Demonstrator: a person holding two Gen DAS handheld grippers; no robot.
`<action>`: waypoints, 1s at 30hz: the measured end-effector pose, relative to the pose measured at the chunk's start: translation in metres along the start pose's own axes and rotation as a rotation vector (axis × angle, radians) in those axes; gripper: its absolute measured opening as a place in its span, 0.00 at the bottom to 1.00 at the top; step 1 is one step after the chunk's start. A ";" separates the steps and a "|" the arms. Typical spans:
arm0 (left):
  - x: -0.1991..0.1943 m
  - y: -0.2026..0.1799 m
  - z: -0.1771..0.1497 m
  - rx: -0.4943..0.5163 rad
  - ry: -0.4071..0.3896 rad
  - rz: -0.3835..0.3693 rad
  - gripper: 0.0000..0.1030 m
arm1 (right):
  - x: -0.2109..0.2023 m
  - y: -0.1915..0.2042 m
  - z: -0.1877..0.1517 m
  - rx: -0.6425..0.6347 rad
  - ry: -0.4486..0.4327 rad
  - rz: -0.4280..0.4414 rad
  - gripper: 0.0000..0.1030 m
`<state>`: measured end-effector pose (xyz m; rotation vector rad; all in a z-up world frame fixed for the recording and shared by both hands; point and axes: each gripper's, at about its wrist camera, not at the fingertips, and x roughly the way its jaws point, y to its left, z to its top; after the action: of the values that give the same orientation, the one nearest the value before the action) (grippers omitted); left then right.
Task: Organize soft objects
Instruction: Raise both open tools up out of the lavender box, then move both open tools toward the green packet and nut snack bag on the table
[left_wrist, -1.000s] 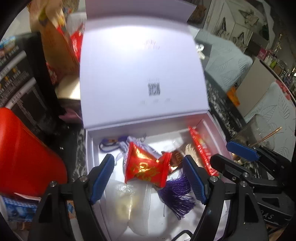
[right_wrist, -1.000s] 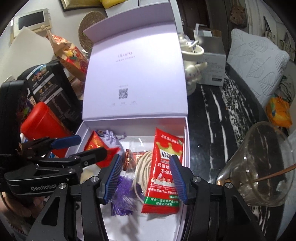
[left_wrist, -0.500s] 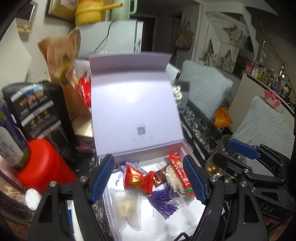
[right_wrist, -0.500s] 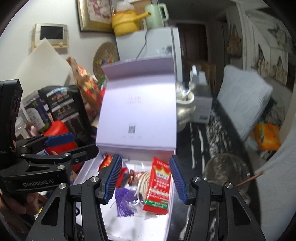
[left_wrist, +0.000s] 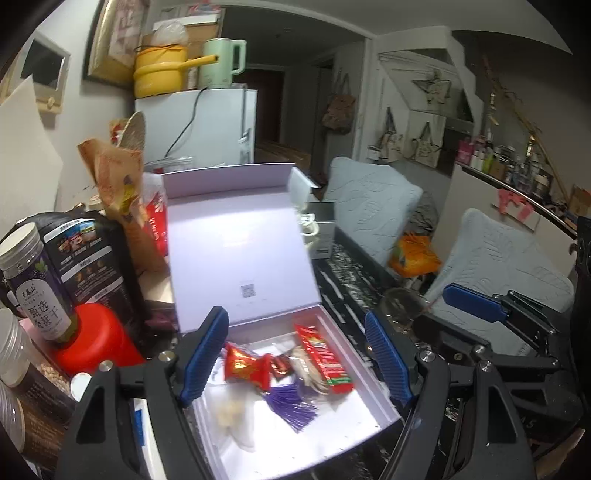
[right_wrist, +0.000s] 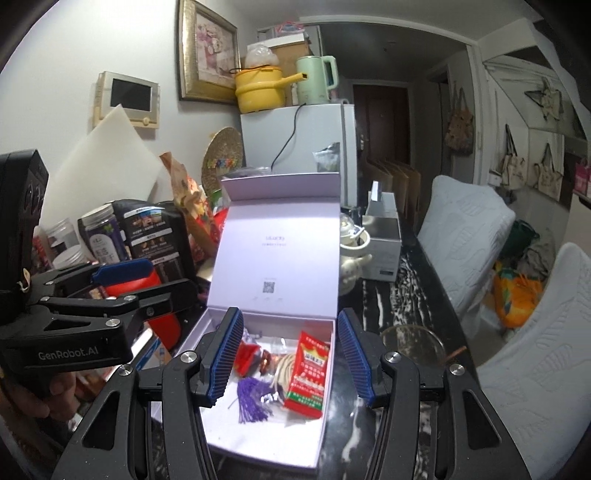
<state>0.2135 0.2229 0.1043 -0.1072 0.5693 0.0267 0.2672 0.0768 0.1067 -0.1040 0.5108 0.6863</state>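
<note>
Above open box (right_wrist: 328, 384), empty tongs (right_wrist: 288, 358)

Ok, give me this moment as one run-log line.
left tool: open, empty | right tool: open, empty | both above lavender box, lid up | inside: red snack packet, purple tassel, red candy

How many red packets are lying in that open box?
2 for sure. A twisted candy wrapper lies toward the left of the box; a long snack packet lies on the right. A small dark-red piece between them may be another; others could be hidden.
</note>
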 end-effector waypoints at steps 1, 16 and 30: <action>-0.002 -0.003 0.000 0.002 0.000 0.001 0.74 | -0.006 0.001 -0.001 -0.002 -0.003 -0.002 0.52; -0.052 -0.071 -0.018 0.055 -0.031 -0.124 0.81 | -0.098 -0.014 -0.030 0.043 -0.050 -0.112 0.58; -0.058 -0.141 -0.040 0.106 -0.002 -0.234 0.95 | -0.180 -0.052 -0.074 0.102 -0.069 -0.261 0.69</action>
<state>0.1509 0.0788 0.1158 -0.0705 0.5519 -0.2305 0.1509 -0.0862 0.1258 -0.0500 0.4554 0.4071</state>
